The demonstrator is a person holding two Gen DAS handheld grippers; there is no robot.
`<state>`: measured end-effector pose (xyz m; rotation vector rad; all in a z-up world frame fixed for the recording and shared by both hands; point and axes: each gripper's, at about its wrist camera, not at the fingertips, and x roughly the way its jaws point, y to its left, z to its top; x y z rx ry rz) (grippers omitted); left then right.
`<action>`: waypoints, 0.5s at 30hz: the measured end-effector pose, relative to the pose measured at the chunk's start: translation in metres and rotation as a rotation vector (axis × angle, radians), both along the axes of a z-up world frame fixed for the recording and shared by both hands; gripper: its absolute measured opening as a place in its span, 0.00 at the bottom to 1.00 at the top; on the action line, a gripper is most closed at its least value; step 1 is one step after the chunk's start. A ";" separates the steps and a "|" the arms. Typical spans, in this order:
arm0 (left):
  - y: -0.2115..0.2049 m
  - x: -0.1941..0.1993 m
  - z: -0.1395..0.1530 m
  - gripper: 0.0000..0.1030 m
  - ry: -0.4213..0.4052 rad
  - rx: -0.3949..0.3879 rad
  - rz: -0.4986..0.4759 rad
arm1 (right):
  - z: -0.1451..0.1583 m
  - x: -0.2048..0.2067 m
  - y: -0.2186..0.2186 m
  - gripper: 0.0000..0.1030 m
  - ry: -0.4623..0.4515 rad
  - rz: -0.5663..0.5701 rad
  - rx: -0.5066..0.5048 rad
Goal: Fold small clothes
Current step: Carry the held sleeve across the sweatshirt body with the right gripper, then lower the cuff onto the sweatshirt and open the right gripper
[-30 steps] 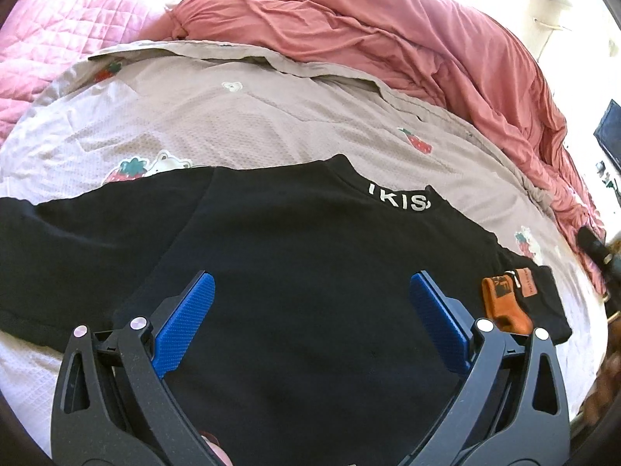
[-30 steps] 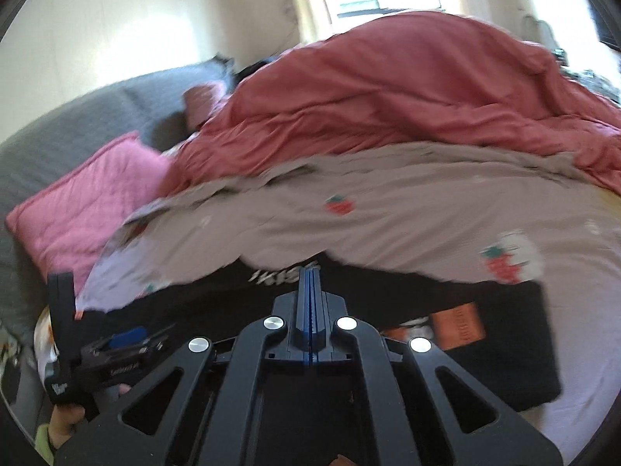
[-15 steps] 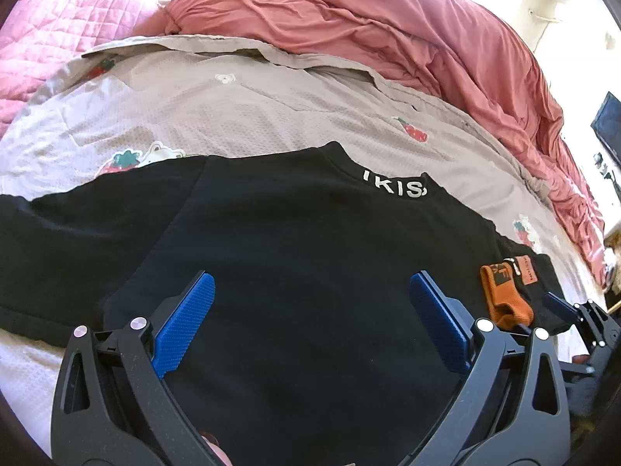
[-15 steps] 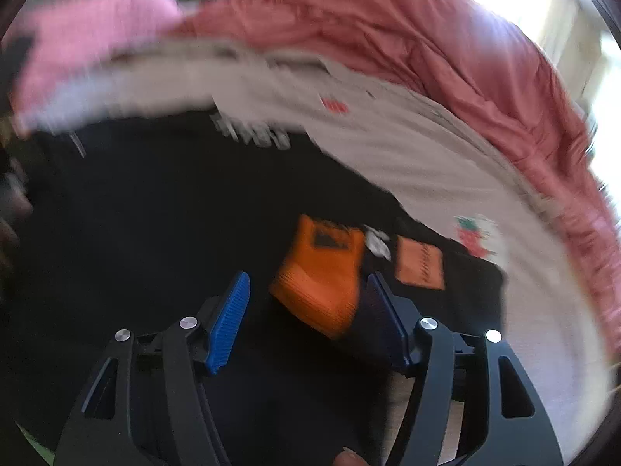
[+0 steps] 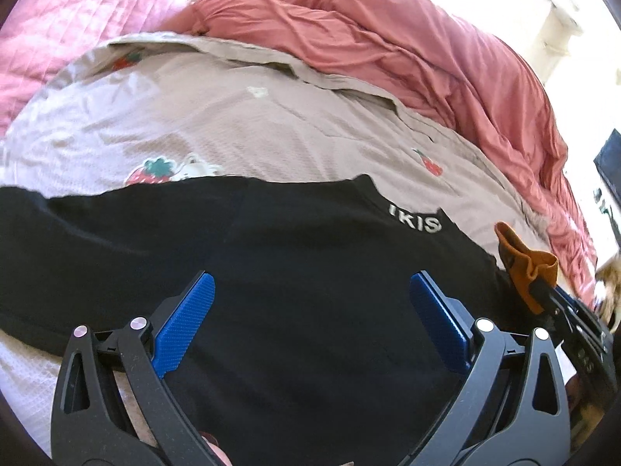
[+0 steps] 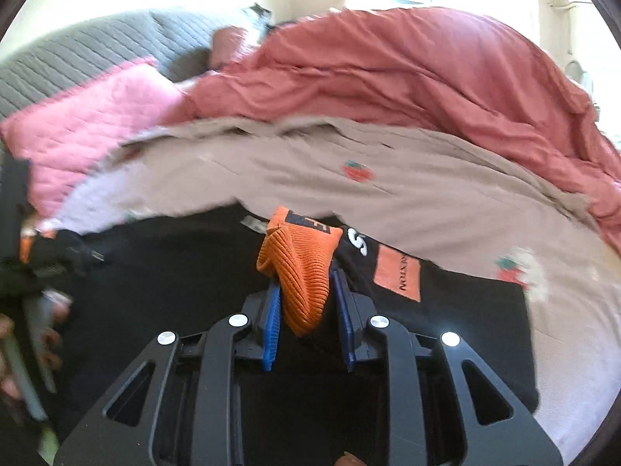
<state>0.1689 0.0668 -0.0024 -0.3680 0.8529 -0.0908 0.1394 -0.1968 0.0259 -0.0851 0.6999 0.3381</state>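
A black T-shirt (image 5: 310, 252) with white collar lettering (image 5: 415, 221) lies spread flat on the bed. My left gripper (image 5: 310, 283) hovers low over its middle, open, with nothing between its fingers. An orange ribbed knit piece (image 6: 299, 268) sits by the shirt's right sleeve, which bears an orange patch (image 6: 398, 275). My right gripper (image 6: 304, 283) has its jaws closing on this knit piece, and the blue pads press its lower end. In the left wrist view the orange knit piece (image 5: 524, 268) stands raised off the shirt in the right gripper (image 5: 551, 299).
Under the shirt lies a beige strawberry-print sheet (image 5: 252, 124). A bunched red duvet (image 5: 407, 50) fills the far side of the bed. A pink quilted pillow (image 6: 97, 116) and a grey headboard (image 6: 77, 54) are at the far left. A person's hand (image 6: 23, 349) shows blurred at the left edge.
My right gripper went from shut to open around the orange knit piece, then closed on it and raised it off the shirt. The left gripper stayed open and shifted slightly over the shirt.
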 end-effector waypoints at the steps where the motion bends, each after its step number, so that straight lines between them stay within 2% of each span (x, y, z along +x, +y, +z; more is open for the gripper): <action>1: 0.005 0.001 0.000 0.92 0.003 -0.018 0.009 | -0.002 0.002 0.011 0.23 0.004 0.025 0.016; 7: 0.025 0.001 -0.001 0.92 -0.011 -0.113 0.033 | -0.026 0.010 0.062 0.26 0.045 0.114 0.036; 8: 0.026 0.001 -0.001 0.92 -0.012 -0.117 0.033 | -0.035 0.012 0.071 0.29 0.065 0.129 0.027; 10: 0.027 0.002 -0.003 0.92 -0.013 -0.139 0.026 | -0.045 0.007 0.081 0.61 0.108 0.149 0.000; 12: 0.028 0.002 -0.006 0.92 -0.010 -0.184 0.012 | -0.045 0.004 0.077 0.61 0.113 0.157 0.025; 15: 0.023 0.004 -0.010 0.92 0.000 -0.201 -0.016 | -0.031 -0.003 0.056 0.62 0.088 0.106 0.055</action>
